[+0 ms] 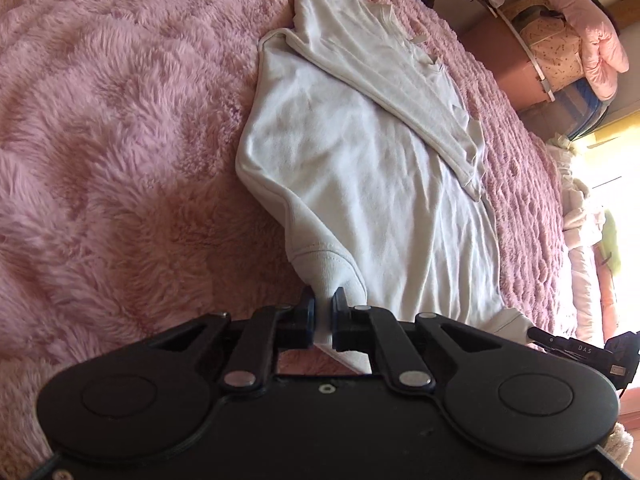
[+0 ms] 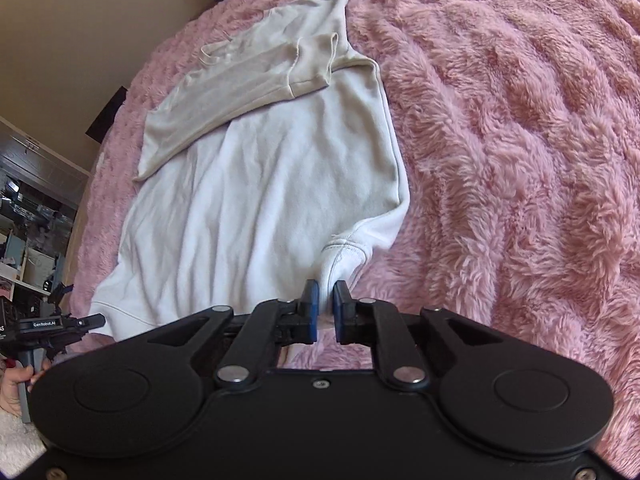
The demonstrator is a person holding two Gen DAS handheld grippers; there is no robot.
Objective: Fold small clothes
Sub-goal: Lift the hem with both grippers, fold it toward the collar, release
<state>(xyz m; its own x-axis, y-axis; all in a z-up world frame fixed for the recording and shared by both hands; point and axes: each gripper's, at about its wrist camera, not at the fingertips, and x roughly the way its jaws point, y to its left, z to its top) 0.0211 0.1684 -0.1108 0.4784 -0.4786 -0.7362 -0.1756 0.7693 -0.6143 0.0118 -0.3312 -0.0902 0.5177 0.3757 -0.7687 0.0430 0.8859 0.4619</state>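
A white long-sleeved top [image 1: 360, 184] lies spread on a fluffy pink blanket [image 1: 120, 140], with one part folded across its far end. My left gripper [image 1: 323, 300] is shut on a hemmed corner of the top at its near left. My right gripper [image 2: 326, 294] is shut on the other hemmed corner at the near right of the top [image 2: 260, 200]. Both corners are lifted slightly off the blanket [image 2: 520, 140]. Each gripper's tip shows at the edge of the other's view, the right gripper [image 1: 580, 350] and the left gripper [image 2: 60, 326].
Past the blanket's far edge in the left wrist view stand a brown box [image 1: 504, 52] and stacked pink bedding [image 1: 580, 28]. The right wrist view shows a beige wall [image 2: 60, 40] and dark shelves [image 2: 32, 208] beyond the bed.
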